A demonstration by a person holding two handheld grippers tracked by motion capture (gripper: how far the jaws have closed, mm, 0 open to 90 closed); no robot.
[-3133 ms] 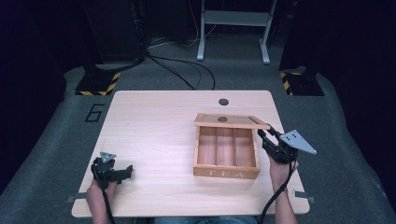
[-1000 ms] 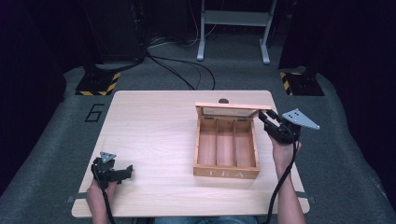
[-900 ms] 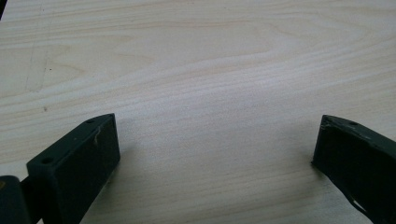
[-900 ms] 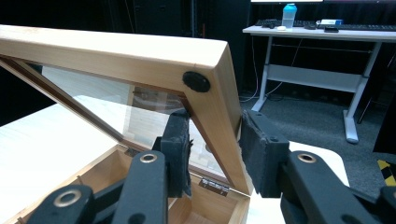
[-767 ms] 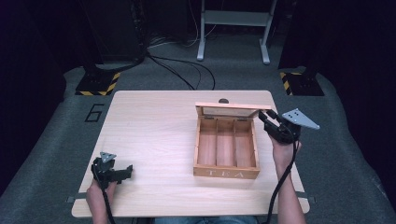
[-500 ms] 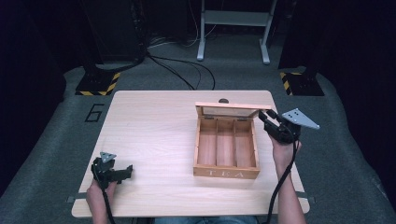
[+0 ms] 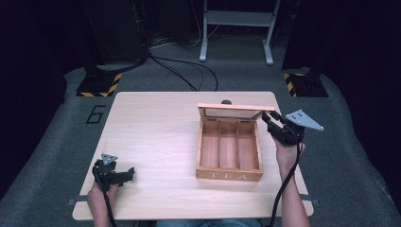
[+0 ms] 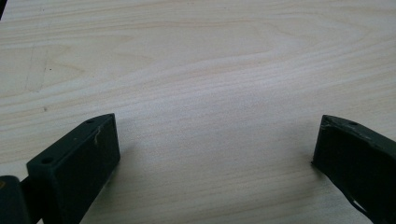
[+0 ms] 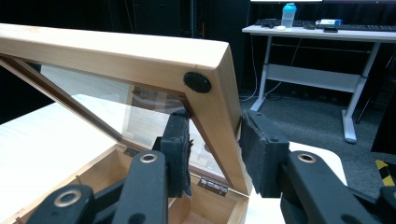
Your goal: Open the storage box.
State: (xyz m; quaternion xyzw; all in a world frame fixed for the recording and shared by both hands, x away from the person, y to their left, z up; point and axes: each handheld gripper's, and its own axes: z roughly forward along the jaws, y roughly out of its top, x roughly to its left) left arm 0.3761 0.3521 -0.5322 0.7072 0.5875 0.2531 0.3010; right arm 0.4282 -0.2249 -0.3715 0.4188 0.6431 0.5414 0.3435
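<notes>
Wooden tea box (image 7: 230, 150) stood open on table (image 7: 156, 127), right gripper (image 9: 215, 151) clamped on its glass-paned lid (image 9: 140, 56), left gripper (image 8: 215, 149) wide open, empty, over bare tabletop.

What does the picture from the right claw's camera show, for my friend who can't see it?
The right claw grips the side of a wooden box's raised lid, one black jaw on each side of its frame, which has a see-through pane. Below is the open box; behind, in a dark room, a white desk holds a blue bottle.
</notes>
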